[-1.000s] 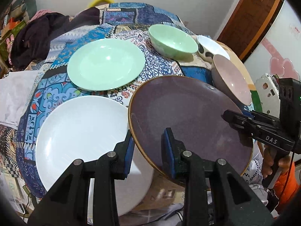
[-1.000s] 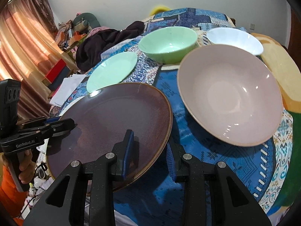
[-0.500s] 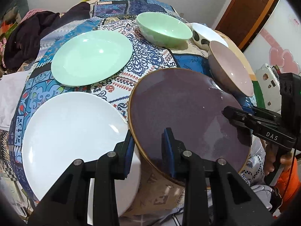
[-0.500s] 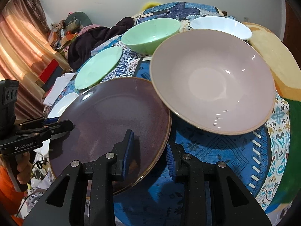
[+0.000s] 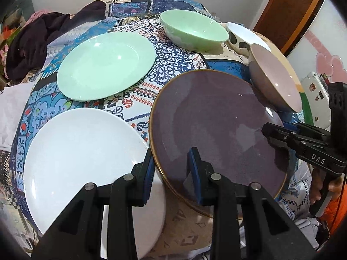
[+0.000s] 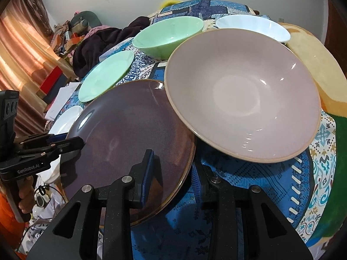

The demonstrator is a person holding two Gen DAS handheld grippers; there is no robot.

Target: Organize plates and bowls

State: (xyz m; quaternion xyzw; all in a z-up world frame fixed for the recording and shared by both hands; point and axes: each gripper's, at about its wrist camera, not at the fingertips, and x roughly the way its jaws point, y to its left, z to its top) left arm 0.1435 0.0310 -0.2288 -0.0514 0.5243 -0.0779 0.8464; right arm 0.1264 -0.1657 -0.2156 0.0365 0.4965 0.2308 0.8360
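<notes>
A dark purple plate [image 5: 216, 125] [image 6: 130, 125] hangs above the patterned tablecloth, held at opposite rims. My left gripper [image 5: 171, 162] [image 6: 73, 143] is shut on its left rim. My right gripper [image 6: 172, 164] [image 5: 273, 132] is shut on its right rim. The plate's far edge lies beneath the rim of a pale pink bowl [image 5: 275, 80] [image 6: 238, 91]; whether they touch I cannot tell. A white plate [image 5: 80, 158] [image 6: 67, 119] lies left of the purple one, partly under it. Behind these are a green plate [image 5: 106, 65] [image 6: 106, 75], a green bowl [image 5: 195, 28] [image 6: 171, 32] and a white bowl [image 5: 240, 36] [image 6: 253, 26].
Dark clothing [image 5: 36, 41] is heaped at the far left of the table. The tablecloth's [image 6: 256, 184] front edge drops off just below the grippers. A person's hand [image 5: 321, 186] holds the right gripper's handle. A wooden door [image 5: 290, 10] stands at the back right.
Both grippers have carried the purple plate forward towards the pink bowl. The bowl's rim now overlaps the plate's far edge, where a gap showed a second ago.
</notes>
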